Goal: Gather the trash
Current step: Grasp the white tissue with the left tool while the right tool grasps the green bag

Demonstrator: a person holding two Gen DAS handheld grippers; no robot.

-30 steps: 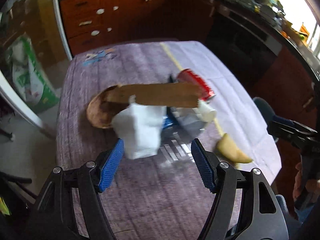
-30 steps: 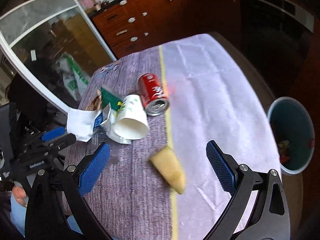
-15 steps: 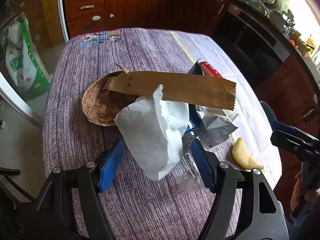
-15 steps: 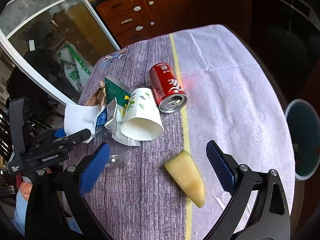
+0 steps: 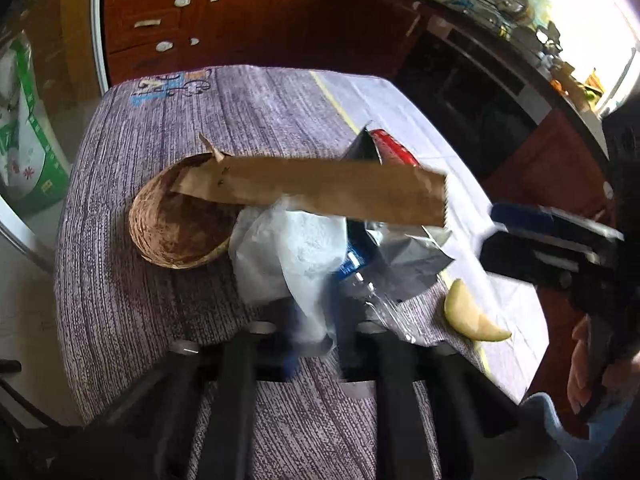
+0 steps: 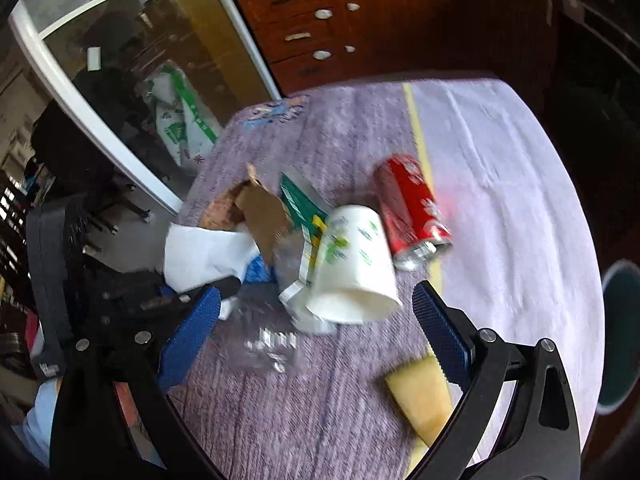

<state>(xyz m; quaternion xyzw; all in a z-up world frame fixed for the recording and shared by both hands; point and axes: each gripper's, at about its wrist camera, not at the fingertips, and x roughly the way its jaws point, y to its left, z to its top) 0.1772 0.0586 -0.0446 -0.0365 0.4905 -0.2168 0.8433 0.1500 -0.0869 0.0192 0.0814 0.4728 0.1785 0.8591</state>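
With left gripper (image 5: pixel 310 336) just pressed together on the white paper napkin (image 5: pixel 288 256), thin sheet liable to tear or slip free on lifting; brown paper strip (image 5: pixel 320 190) resting across its far edge, clear plastic bottle (image 5: pixel 372 300) touching at right, both apt to drag along

Right gripper (image 6: pixel 316 316) spread, holding nothing, paper cup (image 6: pixel 352 264) between its pads; bin (image 6: pixel 620 336) off counter (image 6: pixel 500 184), far right

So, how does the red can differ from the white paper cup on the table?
The red can is metal and plain red, while the white paper cup is paper with green prints. The can is narrow and straight-sided; the cup is wider and flares toward its open mouth. Both lie on their sides on the table, close together, open ends toward the right wrist camera.
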